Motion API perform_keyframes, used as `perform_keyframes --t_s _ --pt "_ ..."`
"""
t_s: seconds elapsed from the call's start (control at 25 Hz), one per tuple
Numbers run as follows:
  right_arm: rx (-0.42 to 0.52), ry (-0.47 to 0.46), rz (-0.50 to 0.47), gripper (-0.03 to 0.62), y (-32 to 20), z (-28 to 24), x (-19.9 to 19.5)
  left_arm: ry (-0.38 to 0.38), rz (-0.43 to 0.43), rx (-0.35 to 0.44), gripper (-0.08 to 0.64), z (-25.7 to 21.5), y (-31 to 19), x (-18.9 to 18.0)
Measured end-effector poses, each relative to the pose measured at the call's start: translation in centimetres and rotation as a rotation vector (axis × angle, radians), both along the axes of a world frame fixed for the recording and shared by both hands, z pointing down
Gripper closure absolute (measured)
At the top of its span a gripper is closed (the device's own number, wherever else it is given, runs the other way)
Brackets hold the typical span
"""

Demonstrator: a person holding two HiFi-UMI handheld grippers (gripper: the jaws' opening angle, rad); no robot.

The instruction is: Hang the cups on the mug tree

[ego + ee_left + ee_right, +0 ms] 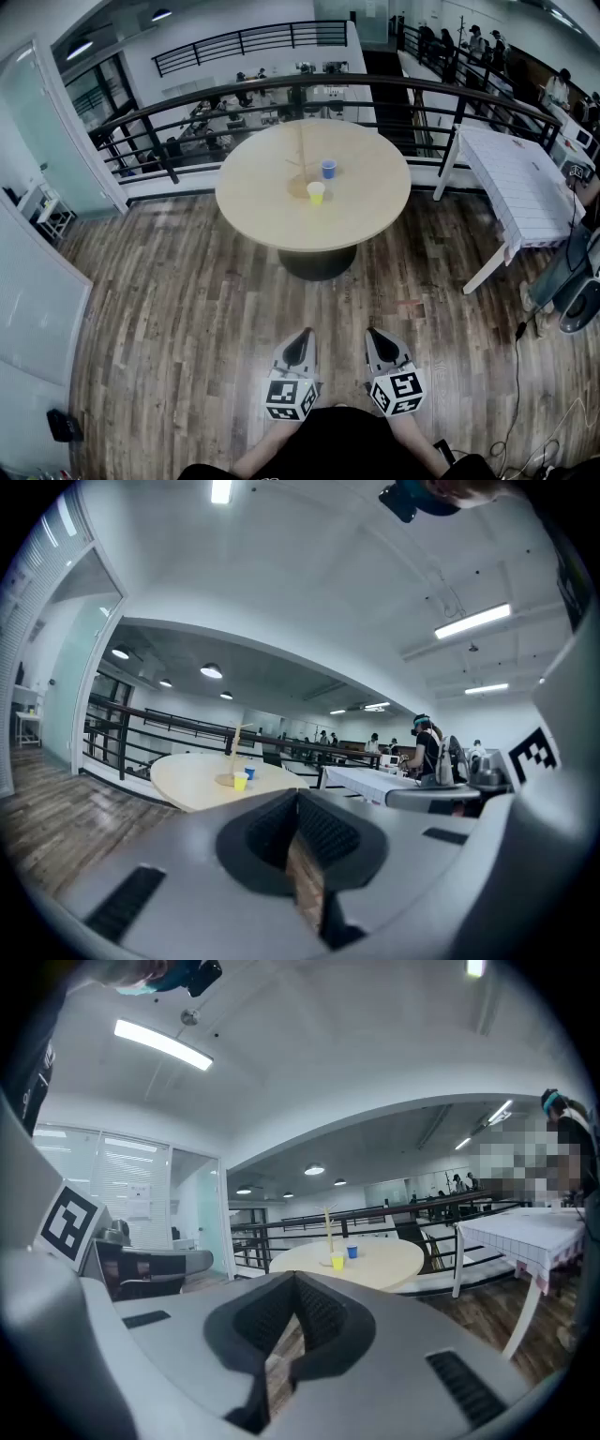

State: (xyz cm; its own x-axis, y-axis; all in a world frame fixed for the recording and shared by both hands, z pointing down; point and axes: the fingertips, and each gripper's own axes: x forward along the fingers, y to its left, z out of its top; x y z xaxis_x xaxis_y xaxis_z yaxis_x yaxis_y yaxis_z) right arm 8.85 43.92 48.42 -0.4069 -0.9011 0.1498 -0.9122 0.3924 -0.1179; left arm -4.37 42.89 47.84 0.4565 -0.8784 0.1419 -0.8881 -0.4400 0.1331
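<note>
Nearest the head camera, two forearms reach forward from the picture's lower edge, each hand carrying a gripper low over the wooden floor point(178, 309). The left gripper point(302, 336) and the right gripper point(376, 335) lie side by side, close but apart, with their marker cubes point(292, 397) toward the person. Both point ahead, nearly level, at the round table point(262, 202), and stop well short of its near edge.

In the left gripper view the left gripper point(298, 799) has its jaws brought together at the tips, with only floor showing through the slot behind them. The right gripper point(295, 1283) shows the same in its own view: jaws closed tip to tip, gripping nothing.

Farther off, near the middle of the round table, stands the mug tree point(301, 155), a thin wooden pole on a small base with no cup hanging on it. A yellow cup point(317, 192) sits upright just beside the base on its near side; a blue cup point(328, 169) stands just beyond, to the right of the pole.

A white table point(525, 187) stands right of the round one. A dark railing point(281, 86) curves behind both.
</note>
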Motion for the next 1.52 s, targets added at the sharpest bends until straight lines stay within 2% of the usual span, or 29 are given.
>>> perform_keyframes --t_s 0.48,0.8,1.0,1.16,1.28,1.52 --pt "-0.007 -0.009 0.002 0.584 -0.9 0.4 0.2 0.002 0.001 -0.011 0.548 0.4 -0.7 0.2" --pt "-0.035 -0.02 -0.036 0.584 -1.8 1.6 0.4 0.001 0.003 -0.028 0.548 1.4 -1.4 1.1" --pt "-0.037 -0.039 -0.061 0.584 -4.0 2.0 -0.3 -0.014 -0.022 -0.003 0.548 1.0 -2.8 -0.3" --pt "-0.022 -0.033 -0.112 0.584 -8.1 1.9 -1.3 -0.008 -0.095 -0.013 0.548 1.5 -6.4 -2.1" --pt "-0.042 -0.03 -0.118 0.584 -11.9 3.0 -1.5 0.001 -0.113 -0.035 0.548 2.8 -10.4 -2.6" --pt "-0.059 -0.003 -0.046 0.584 -24.0 4.3 0.1 0.019 -0.083 -0.081 0.548 4.8 -23.6 -2.1"
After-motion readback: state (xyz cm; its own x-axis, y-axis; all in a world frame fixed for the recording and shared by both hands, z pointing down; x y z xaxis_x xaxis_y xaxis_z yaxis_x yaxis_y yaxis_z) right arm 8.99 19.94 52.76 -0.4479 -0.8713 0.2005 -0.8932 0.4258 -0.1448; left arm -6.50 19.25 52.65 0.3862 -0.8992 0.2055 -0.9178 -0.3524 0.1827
